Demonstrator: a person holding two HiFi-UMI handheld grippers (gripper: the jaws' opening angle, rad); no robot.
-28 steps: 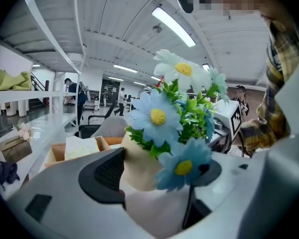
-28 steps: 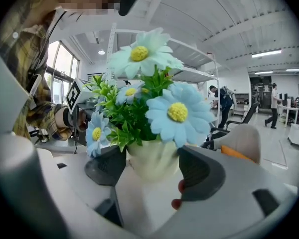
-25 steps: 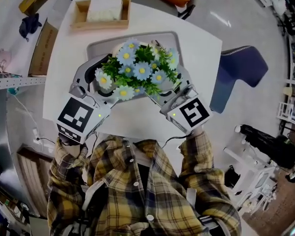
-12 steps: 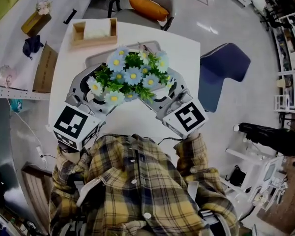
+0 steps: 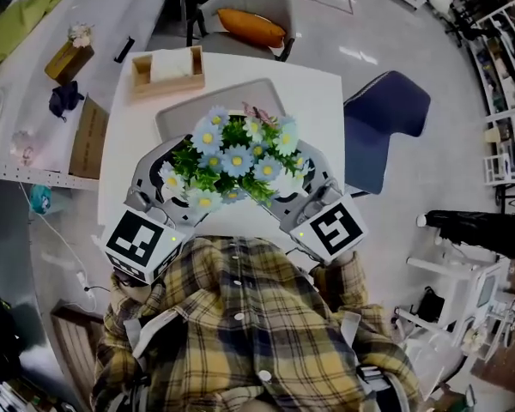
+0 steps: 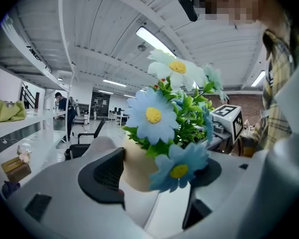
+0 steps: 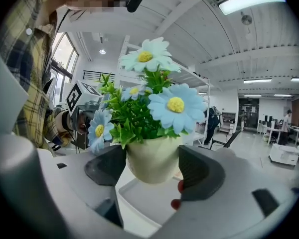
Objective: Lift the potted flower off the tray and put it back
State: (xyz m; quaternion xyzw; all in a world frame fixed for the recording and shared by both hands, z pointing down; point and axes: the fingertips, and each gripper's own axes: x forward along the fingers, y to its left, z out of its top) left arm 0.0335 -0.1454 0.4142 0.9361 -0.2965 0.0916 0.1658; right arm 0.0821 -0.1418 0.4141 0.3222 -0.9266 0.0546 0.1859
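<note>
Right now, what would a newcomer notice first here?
The potted flower stands out first, gripped from both sides by the left gripper and right gripper and held clear above the grey tray. Behind the tray, a wooden box sits on the table.

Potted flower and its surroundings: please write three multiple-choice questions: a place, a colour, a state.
1. Where is the wooden box? A) on the table beyond the tray B) in the tray C) on the floor
2. What colour are the petals? A) red B) light blue C) purple
3. How is the pot? A) standing in the tray B) tipped over C) held clear of the tray by the left hand-held gripper and the right hand-held gripper
Key: 1 A, it sits past the tray's far edge; 2 B, pale blue, yellow centres; 3 C, both jaw pairs clamp it, a gap under it.
</note>
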